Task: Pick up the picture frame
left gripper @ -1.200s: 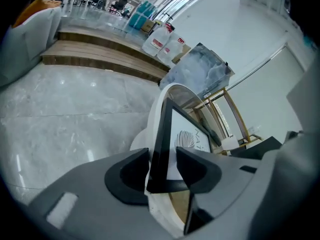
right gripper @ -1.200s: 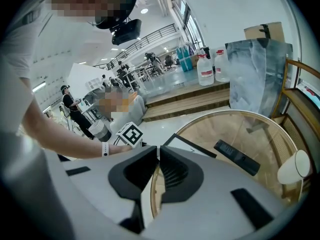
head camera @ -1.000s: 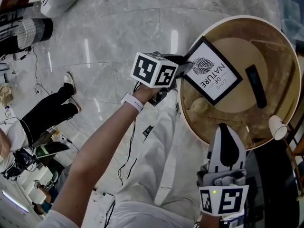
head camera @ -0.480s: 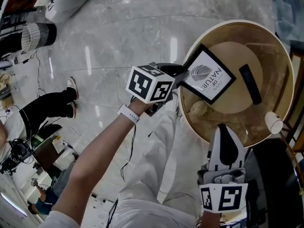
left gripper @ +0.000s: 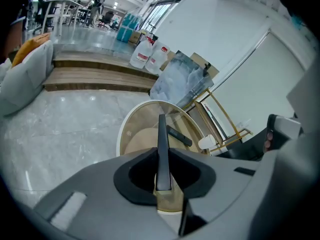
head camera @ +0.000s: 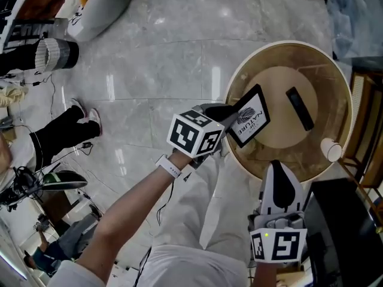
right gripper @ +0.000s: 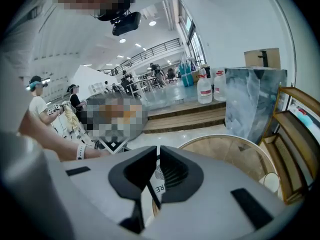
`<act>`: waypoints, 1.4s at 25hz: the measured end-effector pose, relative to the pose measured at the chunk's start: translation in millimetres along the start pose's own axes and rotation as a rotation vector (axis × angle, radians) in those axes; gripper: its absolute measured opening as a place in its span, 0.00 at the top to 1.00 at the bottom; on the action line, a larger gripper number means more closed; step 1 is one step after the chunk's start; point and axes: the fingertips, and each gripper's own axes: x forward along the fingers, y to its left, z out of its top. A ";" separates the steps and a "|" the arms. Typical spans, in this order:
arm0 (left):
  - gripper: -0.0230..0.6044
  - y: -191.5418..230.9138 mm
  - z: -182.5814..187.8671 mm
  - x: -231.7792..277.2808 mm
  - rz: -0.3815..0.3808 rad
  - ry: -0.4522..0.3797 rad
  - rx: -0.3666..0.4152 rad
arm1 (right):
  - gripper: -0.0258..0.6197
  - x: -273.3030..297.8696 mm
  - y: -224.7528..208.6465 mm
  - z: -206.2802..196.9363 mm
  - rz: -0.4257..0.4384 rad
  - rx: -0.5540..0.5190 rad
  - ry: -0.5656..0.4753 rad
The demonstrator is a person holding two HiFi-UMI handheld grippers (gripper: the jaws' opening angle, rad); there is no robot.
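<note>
Two grippers, head view: the left gripper (head camera: 232, 113) sits at the centre, its marker cube facing the camera. The right gripper (head camera: 279, 167) sits lower right, apart from the task's thing.
Picture frame, head view: the picture frame (head camera: 250, 117) is black-edged with a white leaf print. It hangs tilted over the near-left part of the round table (head camera: 287, 43), one edge between the left gripper's fingers.
Other things, head view: a black bar (head camera: 299, 108) lies on the tabletop, and a paper cup (head camera: 330, 150) sits by the right rim.
Left fingers, left gripper view: the left gripper (left gripper: 162, 184) has just been closing its jaws, and they clamp the picture frame (left gripper: 162, 139), seen edge-on as a dark upright strip between the pads.
Background, left gripper view: the round table (left gripper: 118, 134), black bar (left gripper: 178, 135) and paper cup (left gripper: 206, 142) lie beyond.
Right fingers, right gripper view: the right gripper (right gripper: 158, 151) has its jaws drawn together to a thin slit, with nothing held.
Picture frame, right gripper view: the white face of the picture frame (right gripper: 160, 184) shows beyond that slit, near the rim of the round table (right gripper: 219, 135).
</note>
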 end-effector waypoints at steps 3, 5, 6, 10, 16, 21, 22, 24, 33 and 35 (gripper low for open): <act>0.85 -21.0 1.0 -19.9 0.031 -0.015 0.018 | 0.95 -20.1 4.2 8.2 -0.001 -0.021 -0.019; 0.86 -33.1 -0.6 -32.5 0.049 -0.019 0.028 | 0.95 -33.8 6.3 14.3 -0.005 -0.030 -0.036; 0.86 -38.8 -1.6 -38.9 0.057 -0.021 0.029 | 0.95 -40.4 7.0 17.5 -0.007 -0.033 -0.044; 0.86 -58.7 -0.1 -65.0 0.082 -0.040 0.023 | 0.95 -61.5 10.4 30.1 -0.013 -0.047 -0.063; 0.86 -89.7 19.1 -111.8 0.109 -0.102 0.030 | 0.95 -91.4 25.3 57.8 -0.006 -0.089 -0.100; 0.86 -119.1 38.8 -152.6 0.127 -0.163 0.039 | 0.95 -116.2 36.7 85.9 -0.010 -0.116 -0.136; 0.86 -125.0 42.8 -160.3 0.128 -0.174 0.041 | 0.95 -120.4 38.3 91.7 -0.012 -0.119 -0.144; 0.86 -136.8 51.0 -175.0 0.126 -0.197 0.047 | 0.95 -127.8 40.6 102.5 -0.017 -0.126 -0.161; 0.86 -189.0 75.1 -239.0 0.124 -0.297 0.108 | 0.95 -159.5 47.9 138.6 -0.033 -0.172 -0.213; 0.86 -199.6 78.0 -253.4 0.122 -0.322 0.118 | 0.95 -164.6 50.8 143.6 -0.029 -0.178 -0.221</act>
